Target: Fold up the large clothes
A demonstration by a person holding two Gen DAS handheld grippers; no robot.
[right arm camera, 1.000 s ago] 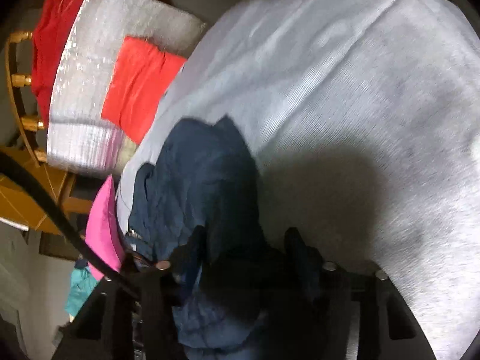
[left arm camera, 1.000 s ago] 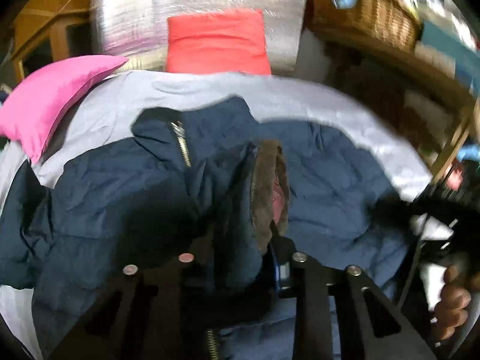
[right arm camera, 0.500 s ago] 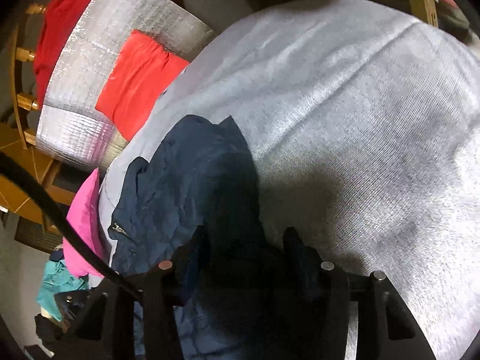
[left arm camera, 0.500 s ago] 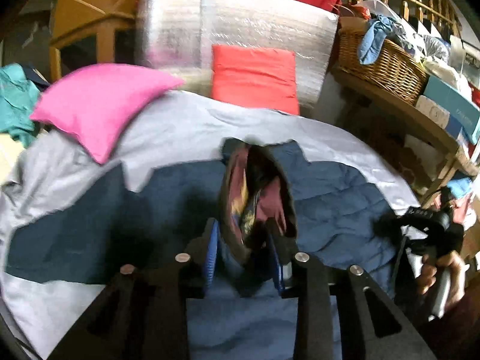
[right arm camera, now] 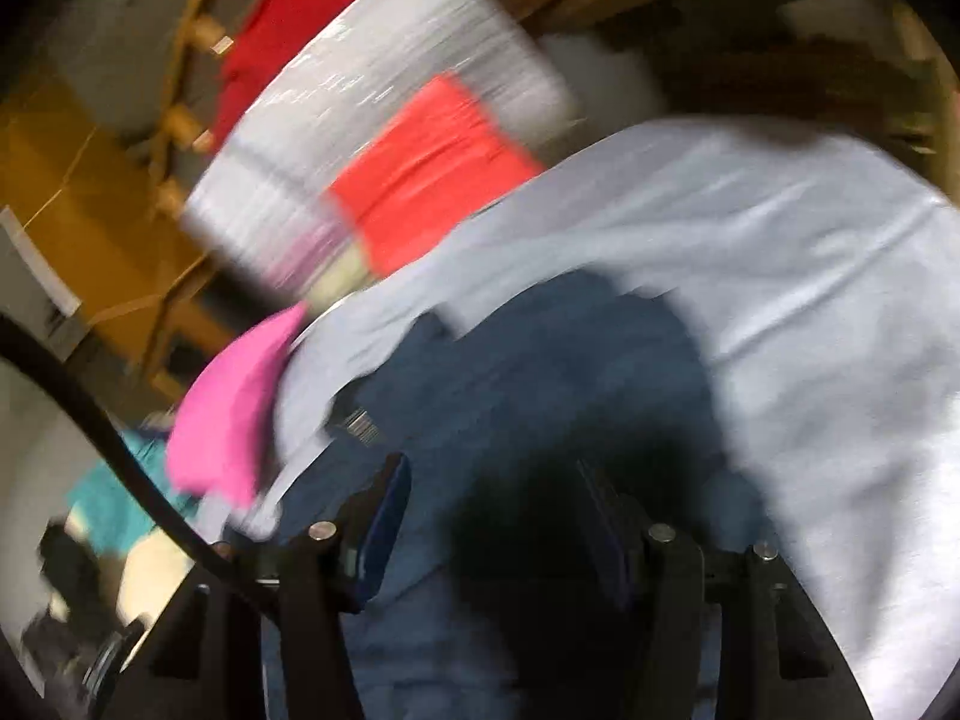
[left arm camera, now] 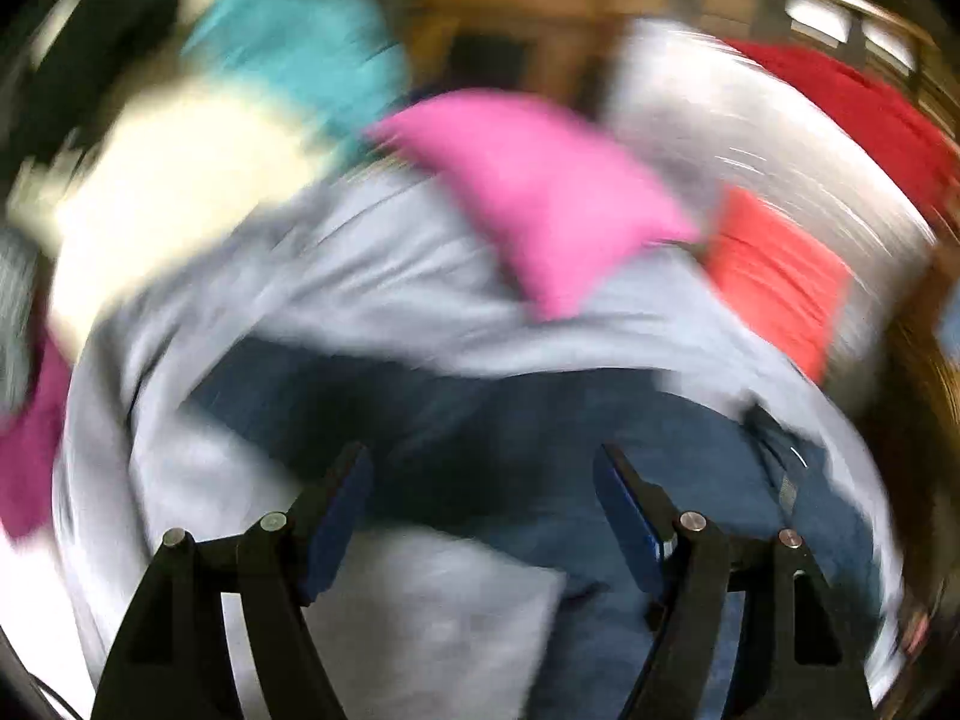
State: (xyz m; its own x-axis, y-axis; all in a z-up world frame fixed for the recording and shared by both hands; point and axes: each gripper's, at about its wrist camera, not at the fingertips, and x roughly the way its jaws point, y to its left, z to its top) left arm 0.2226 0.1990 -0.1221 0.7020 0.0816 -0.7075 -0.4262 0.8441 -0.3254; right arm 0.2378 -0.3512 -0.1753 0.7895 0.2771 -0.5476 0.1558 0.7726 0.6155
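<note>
We see the navy jacket (left arm camera: pixel 540 438) lying on the pale grey bedsheet (left arm camera: pixel 384 276), spread flat across the near part of the bed. Its cloth is dark blue and looks padded and faintly crinkled, though both views are smeared by motion and the finer detail is lost. In the left wrist view a metal zip (left arm camera: pixel 786 486) shows on the jacket's right part. In the right wrist view the jacket (right arm camera: pixel 528 372) shows a light zip or toothed edge (right arm camera: pixel 363 423) near its left border.

Our left tongs (left arm camera: pixel 483 510) stand wide apart above the jacket, and nothing sits between their blue pads (left arm camera: pixel 336 516); the jaws have just been opening. The jacket passes below them without touching.

Our right tongs (right arm camera: pixel 492 516) are partly open over the jacket's dark cloth. Deep shadow fills the gap between the fingers, and we cannot tell whether the pads press on the fabric or hang free of it. A black cable (right arm camera: pixel 120 456) curves across the left of that view.

Beyond the jacket a pink cushion (left arm camera: pixel 540 192) lies on the sheet toward the head of the bed, and a coral cushion (left arm camera: pixel 774 288) leans against a silvery, foil-like pad (left arm camera: pixel 750 138). A red cloth (left arm camera: pixel 852 114) hangs over the wooden rail behind it. To the left, off the sheet, we make out a teal cloth (left arm camera: pixel 312 42) and a cream one (left arm camera: pixel 174 192), both very blurred.
</note>
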